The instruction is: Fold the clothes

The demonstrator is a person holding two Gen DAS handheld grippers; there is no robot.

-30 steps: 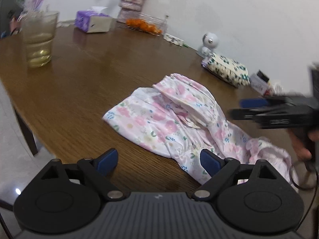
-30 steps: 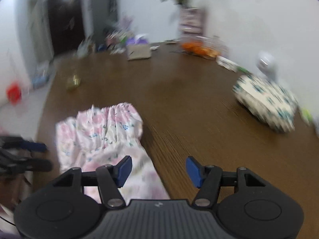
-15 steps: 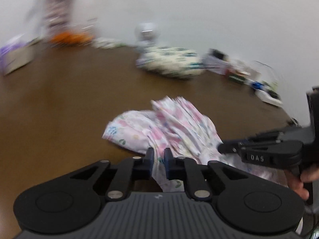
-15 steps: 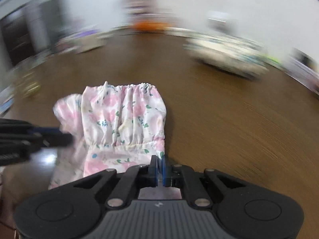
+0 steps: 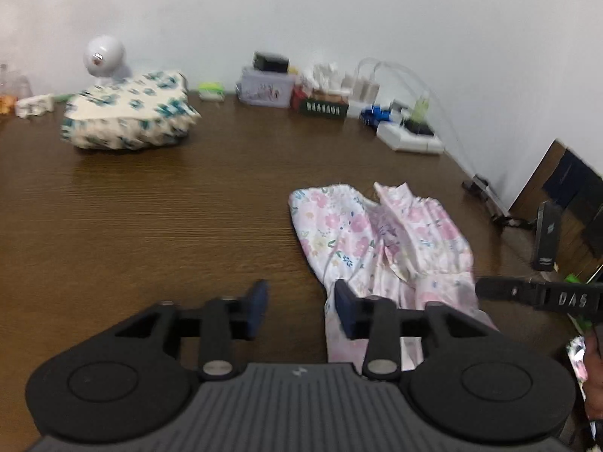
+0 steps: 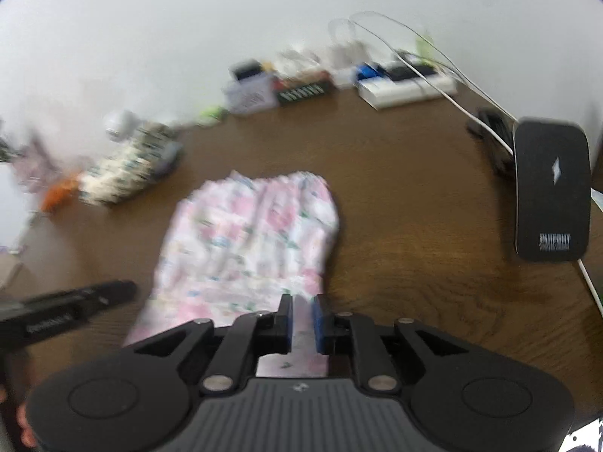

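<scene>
On the worktop (image 5: 150,226) both tongs just loosened — left tongs (image 5: 301,307) released, right tongs (image 6: 301,322) barely parted around the floral garment (image 6: 248,233) — fold dropped.

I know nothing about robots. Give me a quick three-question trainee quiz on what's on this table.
1. What print is on the garment lying on the wooden table? A stripes, B pink flowers, C plain black.
2. True or false: the blue-patterned bundle touches the garment.
3. Fill in: the white round gadget stands ___ the bundle, against the wall.

Key: 1 B. 2 False, bare table lies between them. 3 behind.
</scene>
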